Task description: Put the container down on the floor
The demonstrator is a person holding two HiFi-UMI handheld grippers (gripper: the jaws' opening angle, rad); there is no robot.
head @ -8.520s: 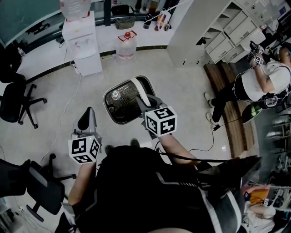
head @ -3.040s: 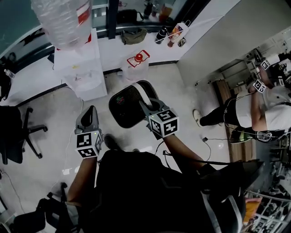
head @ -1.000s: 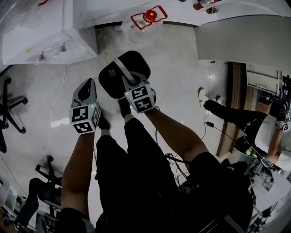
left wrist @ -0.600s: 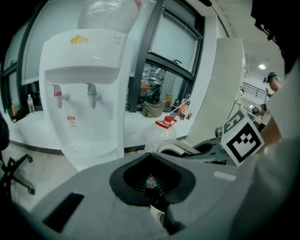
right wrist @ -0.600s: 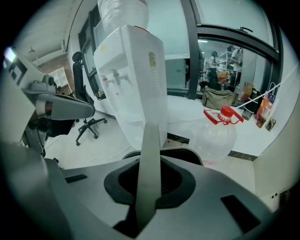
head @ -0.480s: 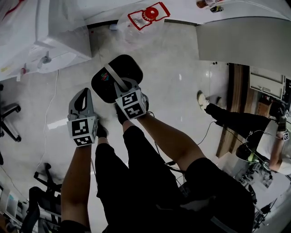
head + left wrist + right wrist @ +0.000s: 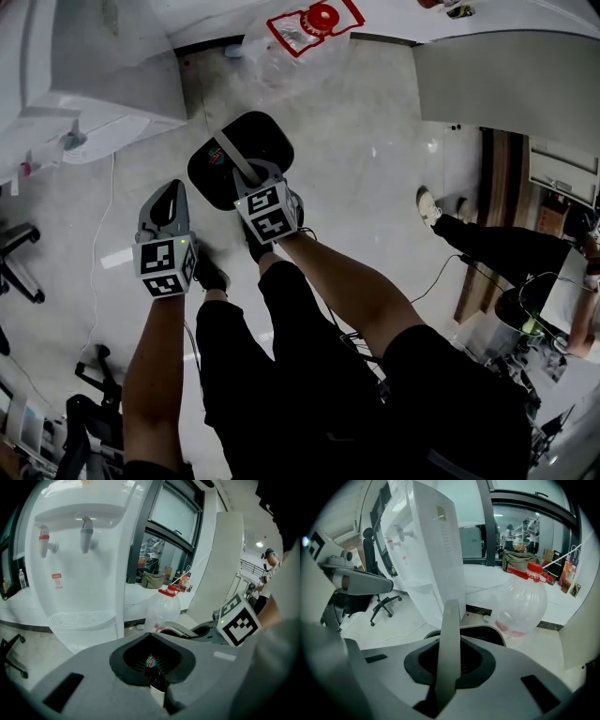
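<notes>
In the head view a black mesh container [image 7: 267,141] with a grey handle [image 7: 228,156] hangs just ahead of the person's shoes. My right gripper [image 7: 246,176] is shut on that handle. In the right gripper view the handle [image 7: 449,644] runs up between the jaws, with the container's rim [image 7: 487,632] behind it. I cannot tell whether the container touches the floor. My left gripper [image 7: 172,193] is beside it on the left, shut and holding nothing. Past its jaws [image 7: 152,639] the container's inside [image 7: 150,660] shows.
A white water dispenser [image 7: 84,75] stands at the far left, close to the container. A big clear bottle with a red cap [image 7: 305,33] lies ahead. A white cabinet [image 7: 506,75] is at the right. Another person's leg [image 7: 487,239] and a cable lie to the right.
Both grippers and the container have sunk toward the floor. The right gripper's hold on the handle is unchanged, and the left gripper stays shut beside it.
</notes>
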